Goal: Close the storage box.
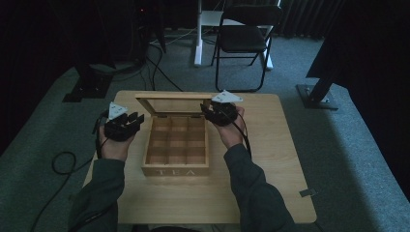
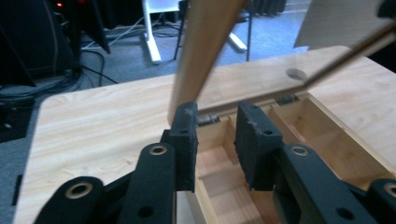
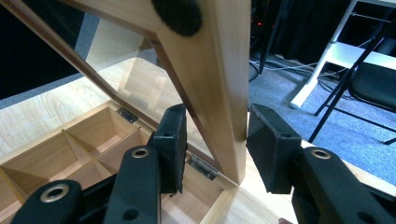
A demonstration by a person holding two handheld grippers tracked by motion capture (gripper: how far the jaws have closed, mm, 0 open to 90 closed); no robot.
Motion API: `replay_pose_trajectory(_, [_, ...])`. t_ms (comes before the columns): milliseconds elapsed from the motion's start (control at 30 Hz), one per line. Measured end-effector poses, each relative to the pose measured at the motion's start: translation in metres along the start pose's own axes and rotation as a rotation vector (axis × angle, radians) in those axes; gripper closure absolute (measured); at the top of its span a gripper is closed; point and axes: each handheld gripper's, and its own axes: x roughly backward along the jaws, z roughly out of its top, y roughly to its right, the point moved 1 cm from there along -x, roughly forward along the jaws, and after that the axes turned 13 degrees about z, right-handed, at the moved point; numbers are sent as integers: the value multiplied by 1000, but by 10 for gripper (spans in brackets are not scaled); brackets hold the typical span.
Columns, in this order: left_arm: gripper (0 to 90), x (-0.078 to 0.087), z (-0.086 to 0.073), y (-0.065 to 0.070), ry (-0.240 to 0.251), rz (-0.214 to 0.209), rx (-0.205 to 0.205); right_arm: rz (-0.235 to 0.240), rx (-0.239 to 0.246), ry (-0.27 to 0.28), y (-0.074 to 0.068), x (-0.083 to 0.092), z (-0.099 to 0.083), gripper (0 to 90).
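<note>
Right tongs (image 3: pixel 212 144) straddle the side rail of the lid (image 3: pixel 219 88): one pad sits on the glass side, the other just off the outer edge of the wood. Jaws are at medium spread, with a sliver of gap visible on the outer pad, so I read this as bracketing the rail rather than clamping it. Could be just before a grip or just after letting go; can't tell which.

Left tongs (image 2: pixel 215 140) are parted, nothing between the pads, hovering over the left rear corner of the tea box (image 1: pixel 176 145), near a hinge (image 2: pixel 208 120). In the high view the left tongs (image 1: pixel 126 122) sit just beside the box's left wall, not touching it.

Box location: centre of the table (image 1: pixel 270 159), "TEA" face toward the person, lid hinged at the far side. Lid stands propped up, tilted roughly upright, its glass pane facing the person. The right tongs (image 1: pixel 220 112) are at its right upper corner.

Status, my read:
- Lid is up, so the opening part looks essentially done.
- All nine compartments look empty, no bags or other items on the table.
- Left: either swing the lid fully back to rest, or bring it down shut. Pictures don't settle which direction.

Risk: an unclamped lid at that angle could drop.
</note>
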Motion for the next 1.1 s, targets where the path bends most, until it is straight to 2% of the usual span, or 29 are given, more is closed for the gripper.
replay_pose_trajectory(167, [718,-4,8,-2,-6,20,8,8,2,-1,-3,3,-5,573])
replay_pose_trajectory(367, [718,-7,10,-1,2,15,16,17,4,-12,-7,5,-9,576])
replay_pose_trajectory(500, [718,-7,6,1,-4,4,1,17,-10,-12,-10,9,-12,584])
replay_pose_trajectory(667, [718,-5,2,0,-8,-5,-5,15,2,-20,-15,20,-16,582])
replay_pose_trajectory(733, [718,-5,1,0,-8,-4,-4,2,10,-23,-17,24,-18,599])
replay_pose_trajectory(867, [718,-4,-2,2,-9,-11,4,11,-6,-9,-17,32,-20,636])
replay_pose_trajectory(1067, [710,-3,-8,5,-13,-20,4,13,7,-17,-26,37,-22,638])
replay_pose_trajectory(1100, [702,-1,-9,5,-14,-19,-6,9,14,-19,-27,38,-23,638])
